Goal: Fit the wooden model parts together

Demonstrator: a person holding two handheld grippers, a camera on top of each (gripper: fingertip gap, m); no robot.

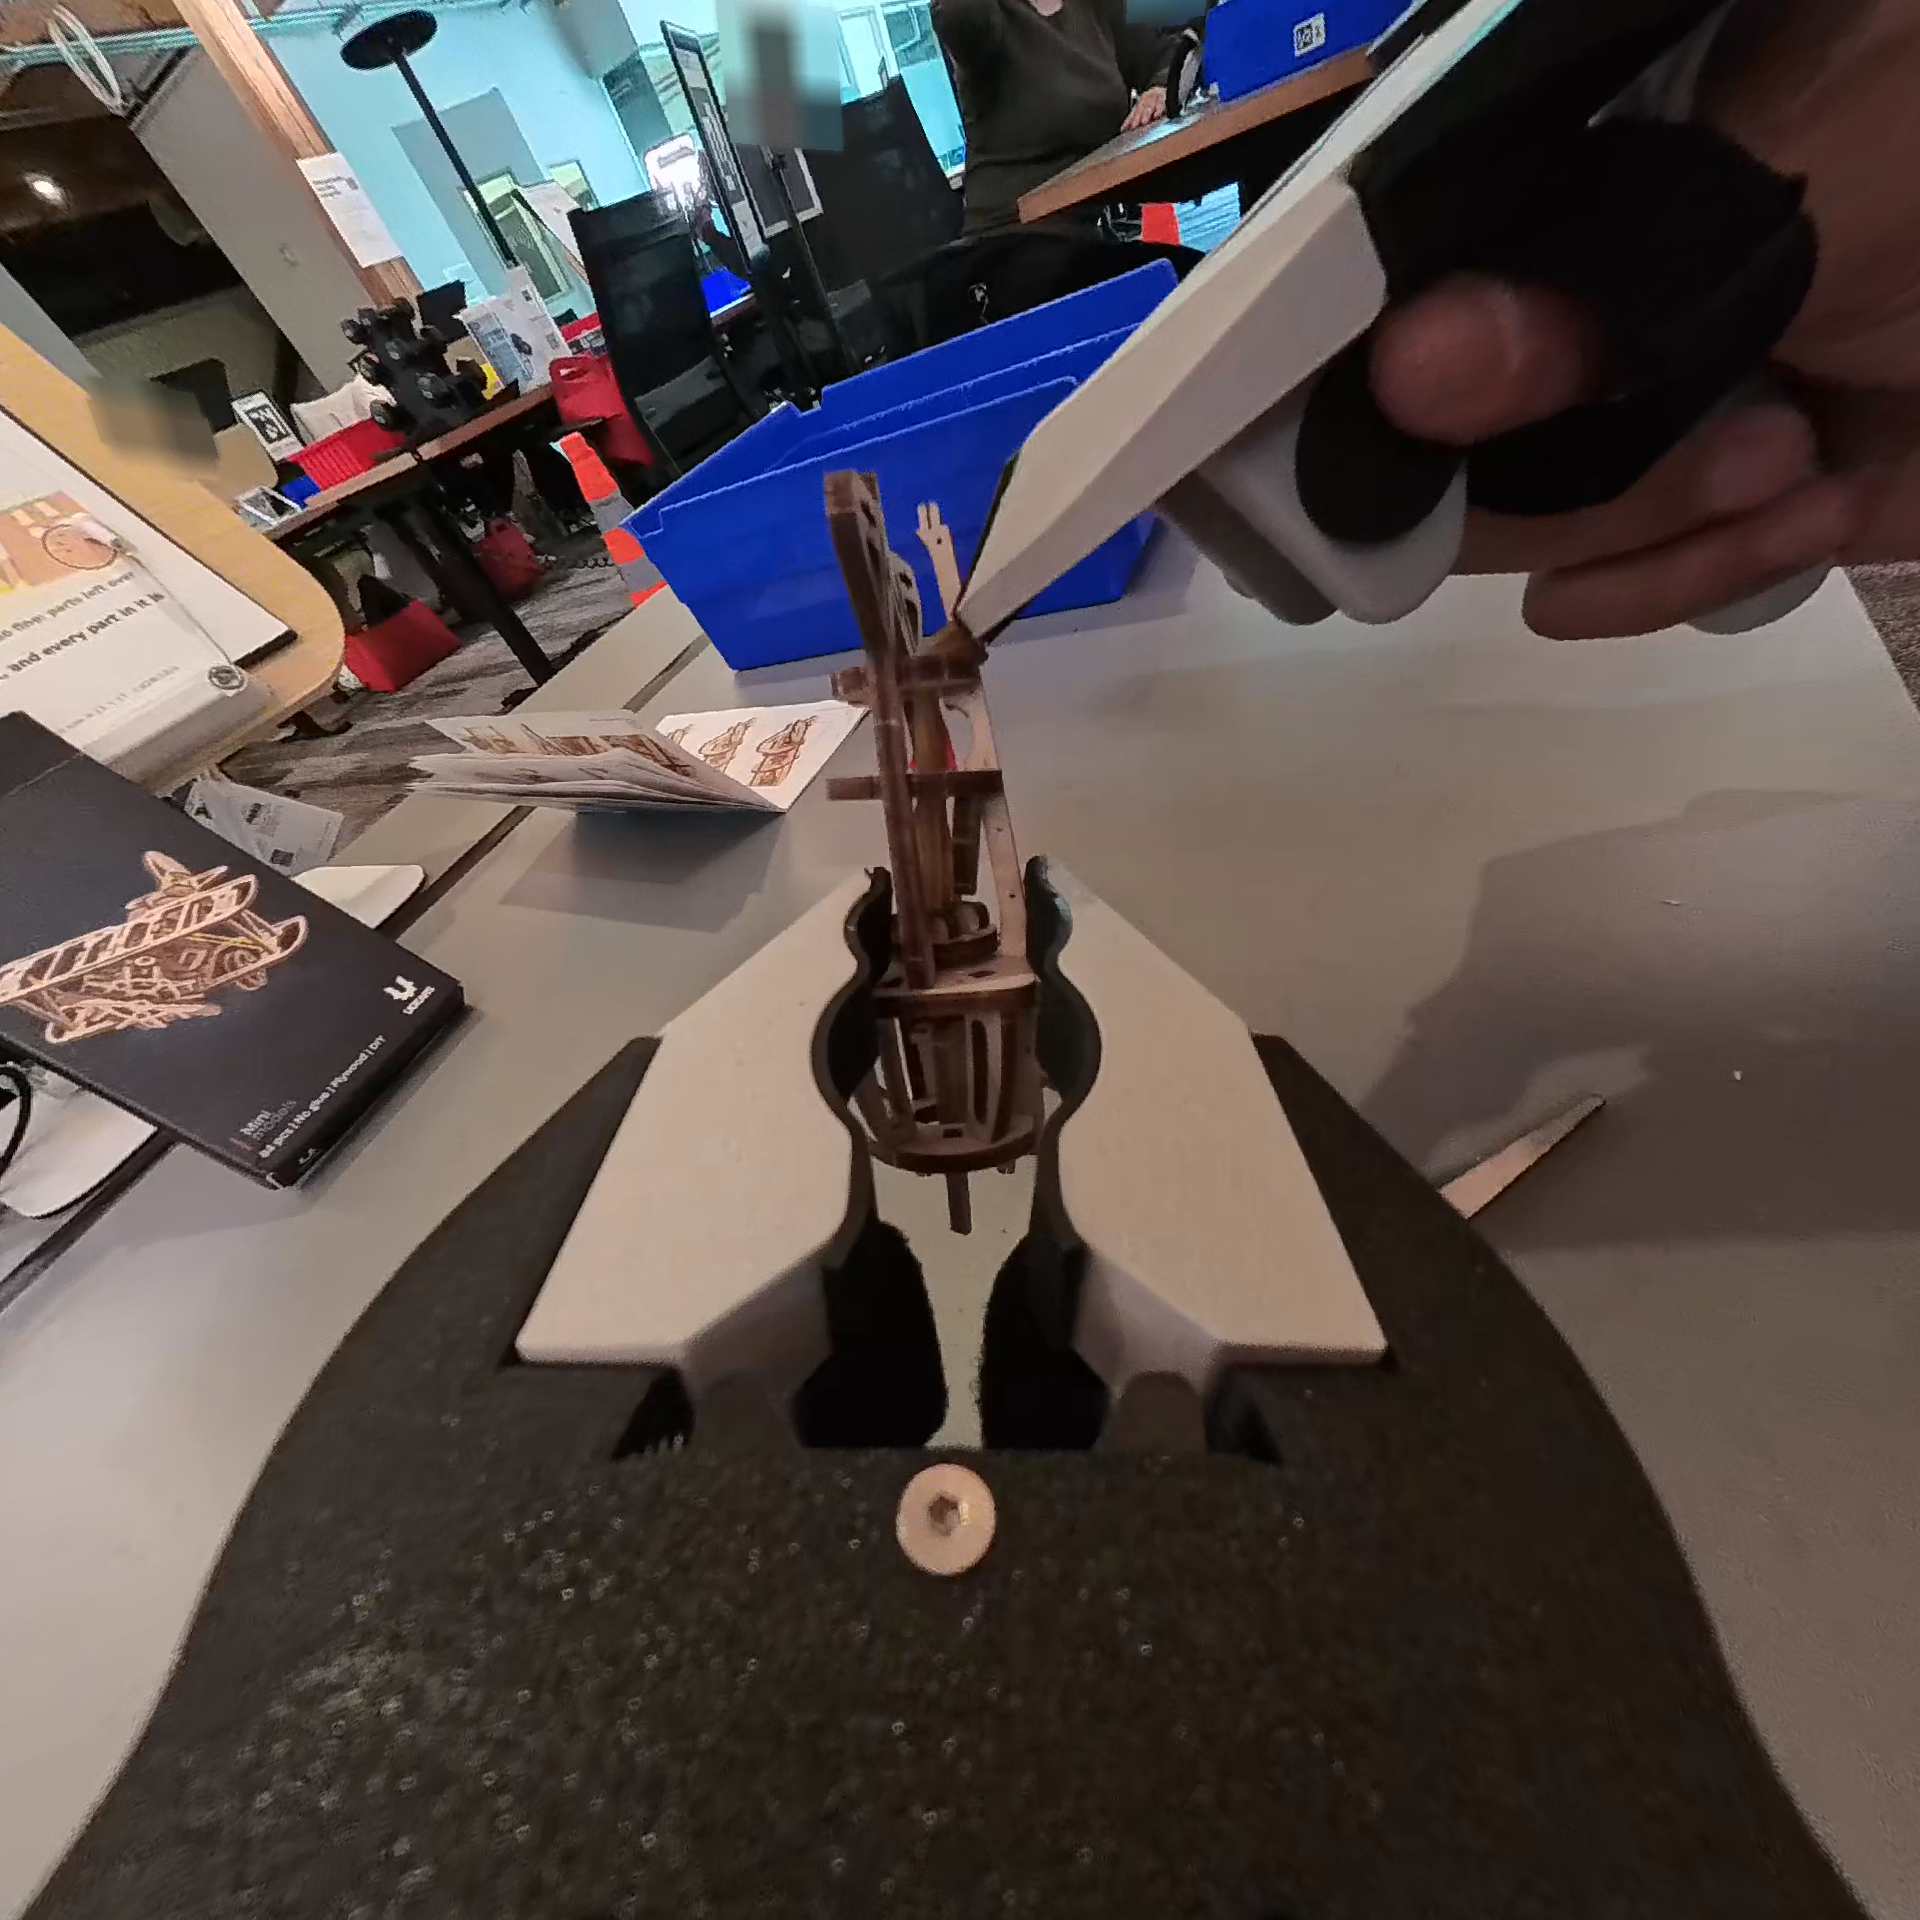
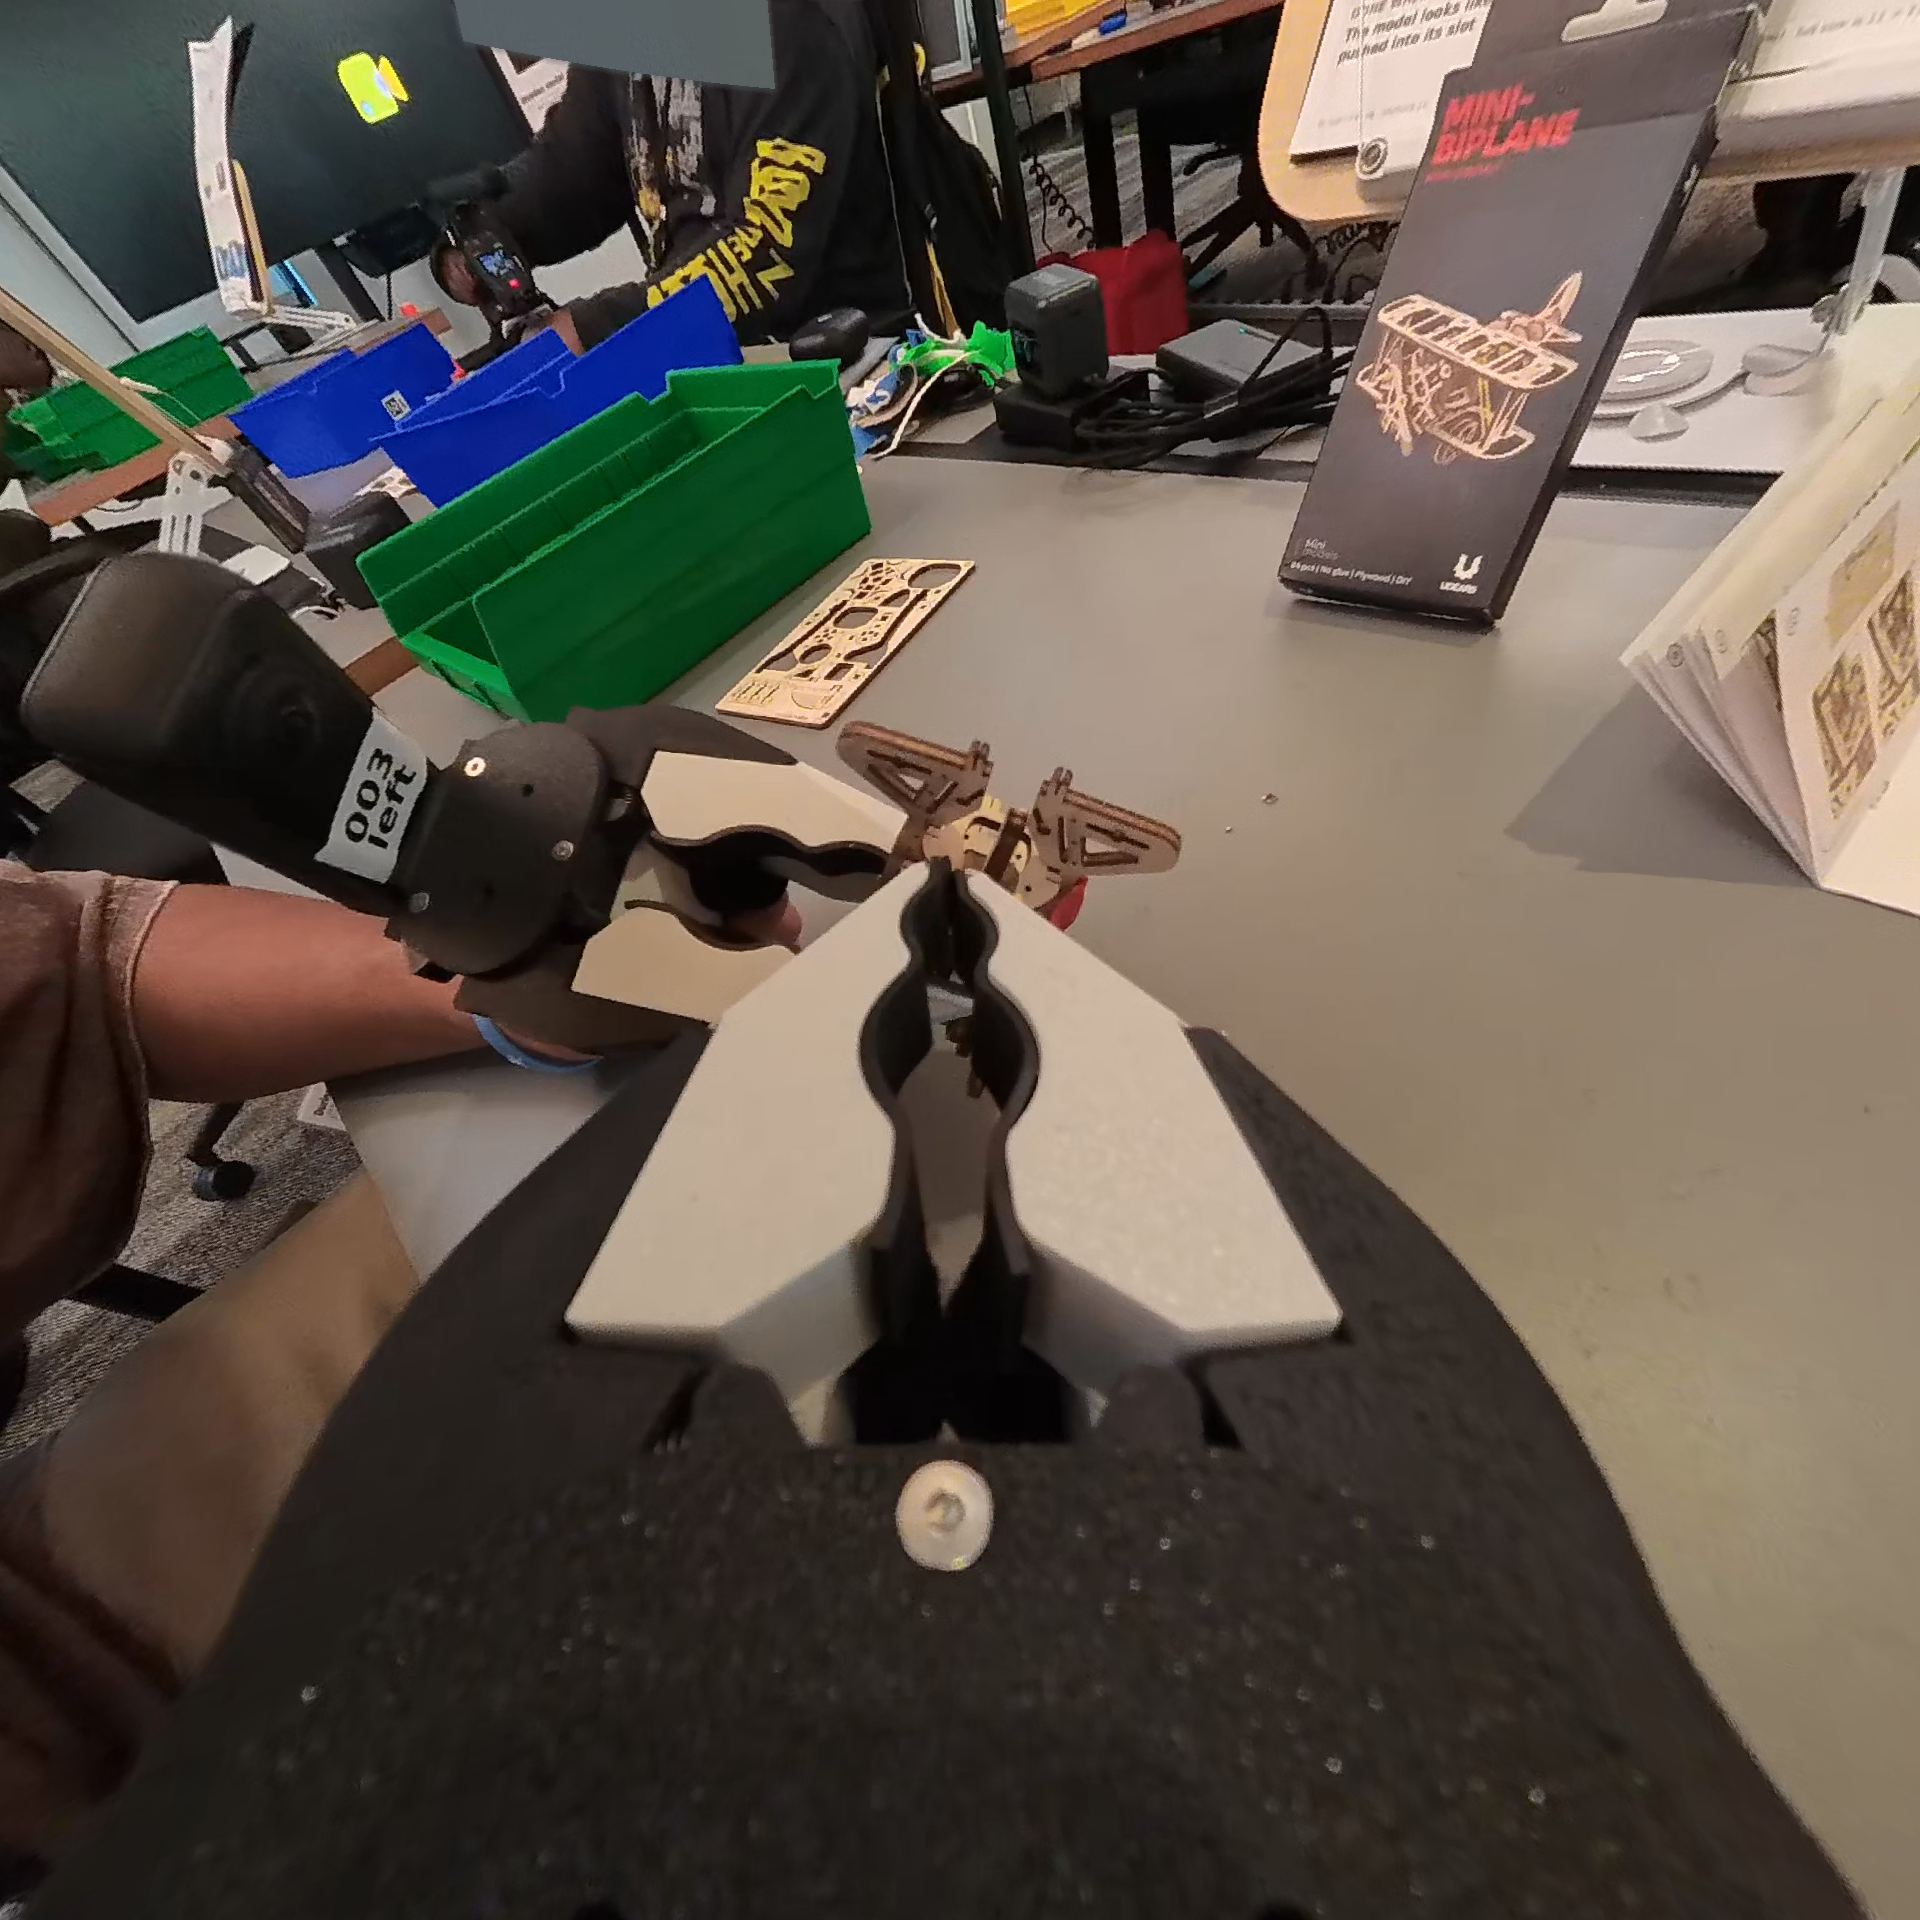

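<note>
Underneath both tools a grey table (image 2: pixel 1351 1039) is spread, set in a busy workroom with other desks and seated people at the back. Ahead and to the left of the right gripper (image 2: pixel 951 883) a green bin (image 2: pixel 644 551) is placed, with blue bins (image 2: pixel 488 405) behind it and a punched-out wooden sheet (image 2: pixel 852 639) lying flat just beside it. Ahead and to the right a black model box (image 2: pixel 1486 364) is stood upright, and an open instruction booklet (image 2: pixel 1808 707) is propped at the far right edge.

The left gripper (image 1: pixel 951 914) is held low over the table (a sleeved forearm is seen behind it in the right wrist view), and its fingers (image 1: pixel 1122 1091) are clamped around the round nose end of the wooden model (image 1: pixel 935 831), which is carried clear of the surface with its tail pointing away from the tool. The right gripper is brought in from above and to the right of the left one, gripped by a hand (image 1: pixel 1714 416). Its tips are pinched together on a small wooden part (image 1: pixel 951 655) pressed against the model's frame, beside the tail fins (image 2: pixel 1101 842).
</note>
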